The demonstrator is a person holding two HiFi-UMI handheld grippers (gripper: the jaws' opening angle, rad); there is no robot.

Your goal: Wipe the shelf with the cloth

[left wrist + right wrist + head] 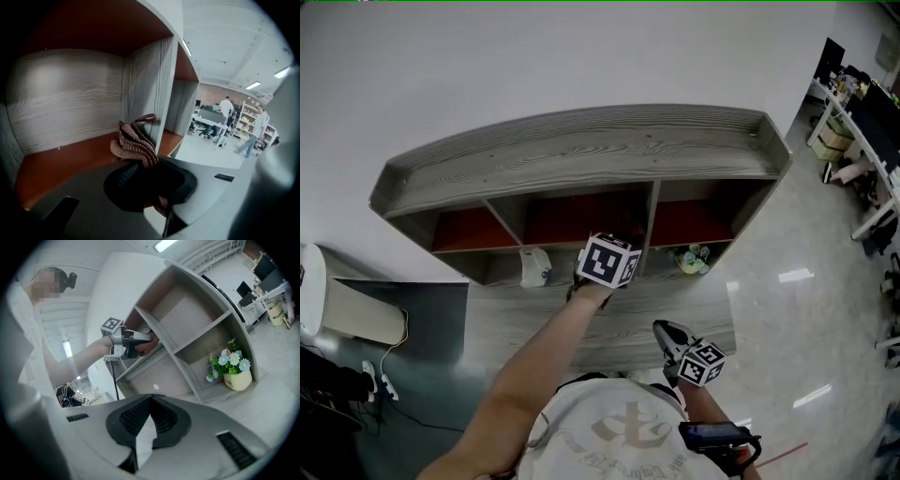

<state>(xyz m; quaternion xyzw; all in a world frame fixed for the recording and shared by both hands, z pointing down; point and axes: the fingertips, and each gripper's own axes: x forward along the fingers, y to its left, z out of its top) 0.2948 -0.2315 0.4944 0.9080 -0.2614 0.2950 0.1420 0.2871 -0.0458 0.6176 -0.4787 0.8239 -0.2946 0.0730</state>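
Grips the brown knitted cloth [135, 143] with the left hand-held gripper [140, 172], jaws clamped on its bunched-up folds. Lets the rest of the cloth stick out past the tips in soft ridges, with one loop poking up on top.

Reaches that hand-held gripper, arm stretched out, into the middle box in the top row of the shelf [581, 150]. Holds the cloth over the red-brown floor [61, 164] of that box, at its right side, just beside the grey wooden wall [146, 79] that splits it from the next box. Cannot tell if the cloth touches the floor or that wall.

Holds the right hand-held gripper [149, 401] low and close to the body, well apart from the left one and back from the shelf. Has its jaws together at the tips, with nothing in them. Points it up toward the shelf.

Further out, in the bottom right box: a small pot [236, 371] of blue and white flowers. In the bottom left box: a white thing [534, 267], too small to name. Behind the shelf, a plain white room wall. Far off past the shelf's right end, in the left gripper view: people [227, 108] by some desks [208, 123] in a bright room.
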